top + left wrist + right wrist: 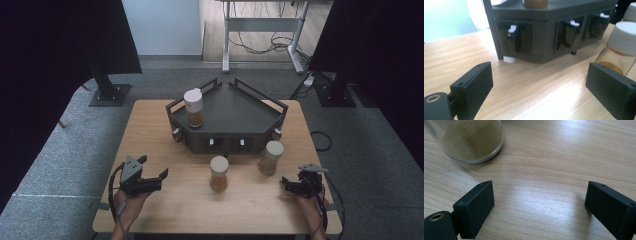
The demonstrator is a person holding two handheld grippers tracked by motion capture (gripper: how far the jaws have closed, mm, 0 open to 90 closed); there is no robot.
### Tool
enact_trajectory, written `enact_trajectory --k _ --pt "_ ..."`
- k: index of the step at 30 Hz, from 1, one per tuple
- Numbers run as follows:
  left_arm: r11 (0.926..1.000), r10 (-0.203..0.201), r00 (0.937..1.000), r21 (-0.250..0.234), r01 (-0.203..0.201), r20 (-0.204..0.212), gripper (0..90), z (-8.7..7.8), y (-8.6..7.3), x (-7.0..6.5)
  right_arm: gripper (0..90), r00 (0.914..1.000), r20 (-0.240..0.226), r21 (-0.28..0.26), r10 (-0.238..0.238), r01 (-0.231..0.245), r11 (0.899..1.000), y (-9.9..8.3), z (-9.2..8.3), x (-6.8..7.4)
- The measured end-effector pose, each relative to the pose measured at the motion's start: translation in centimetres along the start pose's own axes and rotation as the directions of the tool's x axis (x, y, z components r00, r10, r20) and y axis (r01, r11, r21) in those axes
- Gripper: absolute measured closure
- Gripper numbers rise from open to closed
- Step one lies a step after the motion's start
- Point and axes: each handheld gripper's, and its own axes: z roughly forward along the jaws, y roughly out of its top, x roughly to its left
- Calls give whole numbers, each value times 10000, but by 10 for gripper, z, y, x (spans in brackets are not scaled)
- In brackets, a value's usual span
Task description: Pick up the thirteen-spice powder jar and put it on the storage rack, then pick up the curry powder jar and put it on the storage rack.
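Three jars in play, each clear-walled with a broad white cap and an amber or tan fill. One jar on the rack (193, 108) stands upright on the dark rack (235, 112), toward its 9 o'clock edge. Middle jar (219, 173) stands on the desk (165, 210) just in front of the rack, near the desk's centre. Right-hand jar (271, 157) stands at about 2 o'clock from the middle one, close to it but apart.

Left gripper (152, 177) rests near the desk's 7 o'clock corner, fingers spread wide, nothing between them. Right gripper (290, 185) sits near 5 o'clock, fingers likewise wide apart and empty; its own view shows the rounded base of a jar with powdery tan fill just ahead at 11 o'clock.

Handling judgement: walls look like glass or hard plastic, so rigid, smooth, likely slippery, possibly breakable if dropped. Partly filled, so moderate weight, carried low. Tall and narrow, so a nudge high up could tip one. Best hold looks to be across the body below the cap, fingers level, jar kept upright.

Right-hand jar is nearest the right gripper; middle jar suits either.
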Motion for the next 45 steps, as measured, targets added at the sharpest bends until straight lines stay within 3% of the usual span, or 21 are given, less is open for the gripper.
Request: enact_trajectory --k 36,45 --pt "9941 -401 9990 998 419 -196 69 4 -52 0 92 10000 -5 -8 -13 13 10000 -1 -1 1" --pt "9867 -522 9975 1514 587 -466 65 11 -61 5 81 10000 33 -688 -17 19 9976 3 -12 5"
